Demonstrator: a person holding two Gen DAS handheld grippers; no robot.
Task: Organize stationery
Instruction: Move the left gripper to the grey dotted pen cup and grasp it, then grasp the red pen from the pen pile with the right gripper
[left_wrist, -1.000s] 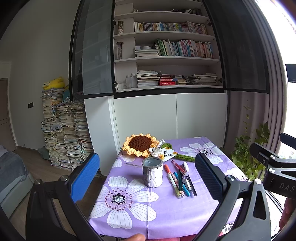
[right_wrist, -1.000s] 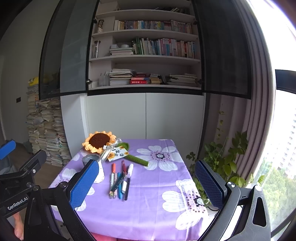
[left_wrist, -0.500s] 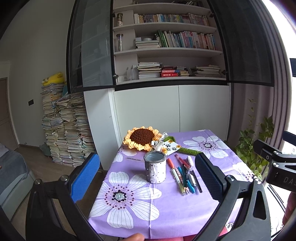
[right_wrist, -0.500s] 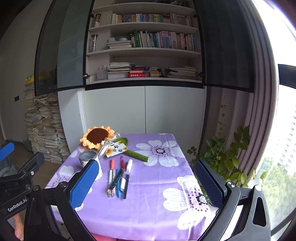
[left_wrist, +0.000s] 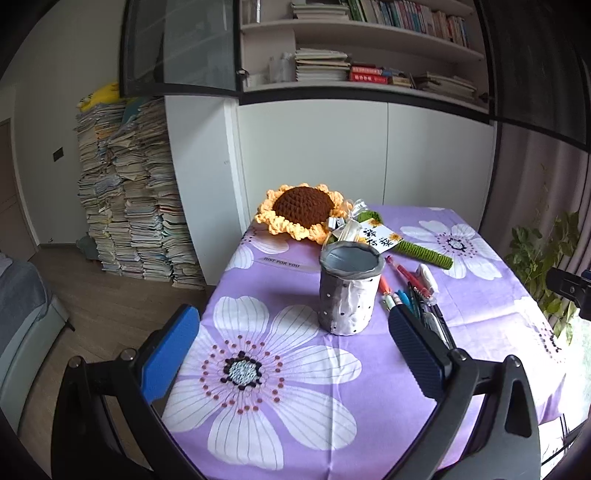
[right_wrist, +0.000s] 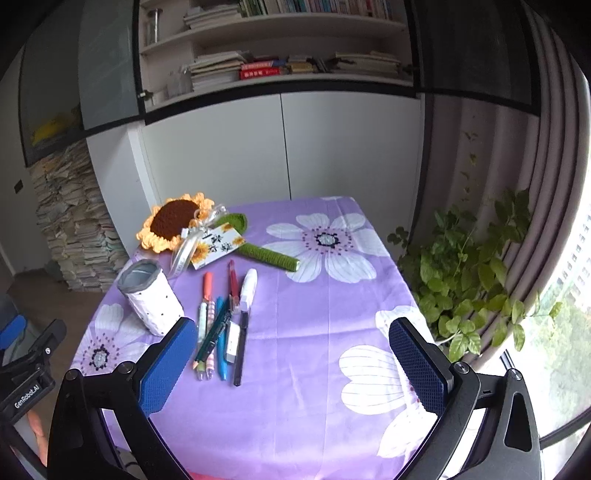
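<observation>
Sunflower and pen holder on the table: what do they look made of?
The sunflower looks crocheted from yarn: looped stitches show in its brown centre, its frilled yellow petals and its green wrapped stem. The pen holder is harder to call: a matte white wall with small dark dots and an uneven grey rim suggests hand-shaped clay or a wrapped can; I cannot tell which.

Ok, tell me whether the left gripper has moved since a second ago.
Yes. The left gripper has moved forward and tilted down toward the pen holder, which now looms larger, while the bookshelf has slid up the frame.
</observation>
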